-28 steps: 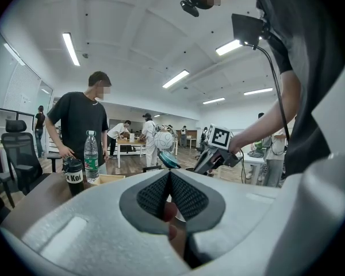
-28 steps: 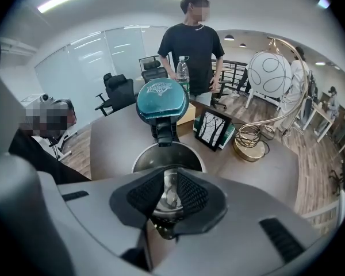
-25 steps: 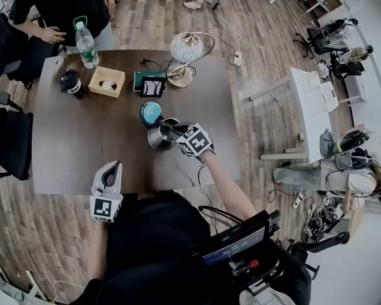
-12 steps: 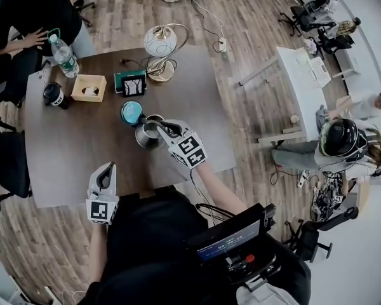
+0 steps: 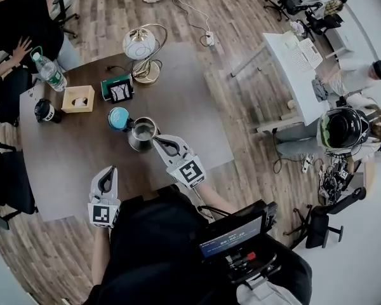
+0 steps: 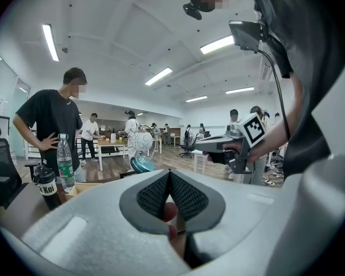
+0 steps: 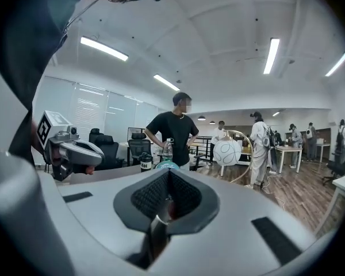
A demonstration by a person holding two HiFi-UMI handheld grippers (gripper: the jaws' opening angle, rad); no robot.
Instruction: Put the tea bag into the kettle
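Both sets of jaws are together on nothing: the left gripper idles at the kettle's 7 o'clock, and the right gripper has just been closing. The tea bag shows nowhere (presumably inside). A careless swing from 4 o'clock could topple the kettle.

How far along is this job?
Likely nearly done: the kettle has its teal lid open, something pale inside, maybe the tea bag. In hand: nothing; the right claw has just closed empty, the left claw is shut. Left: perhaps closing the lid.
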